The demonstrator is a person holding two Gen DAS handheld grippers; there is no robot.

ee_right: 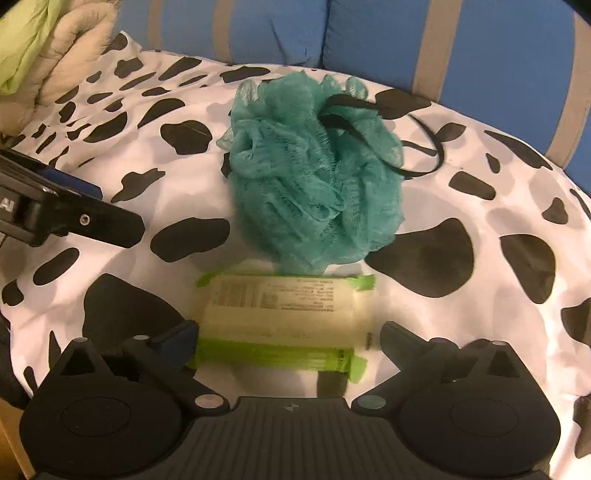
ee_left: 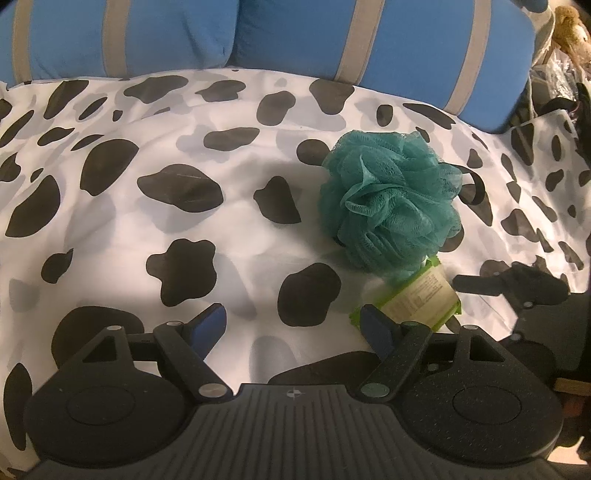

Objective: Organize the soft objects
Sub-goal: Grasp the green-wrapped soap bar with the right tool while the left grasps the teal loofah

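Note:
A teal mesh bath puff [ee_right: 314, 177] lies on the cow-print sheet [ee_right: 480, 192]; in the left wrist view the puff [ee_left: 391, 199] sits ahead and to the right. A green pack of wipes [ee_right: 280, 317] lies just in front of it. My right gripper [ee_right: 290, 338] is open around the pack: the left pad is at its end, and a small gap shows at the right pad. My left gripper [ee_left: 293, 325] is open over bare sheet, with the pack [ee_left: 421, 299] just past its right finger.
Blue cushions with grey stripes [ee_left: 424, 44] line the back. A black strap [ee_right: 424, 147] lies behind the puff. A cream fluffy thing and a lime cloth [ee_right: 44, 40] sit at far left, a plush toy [ee_left: 569, 26] at far right.

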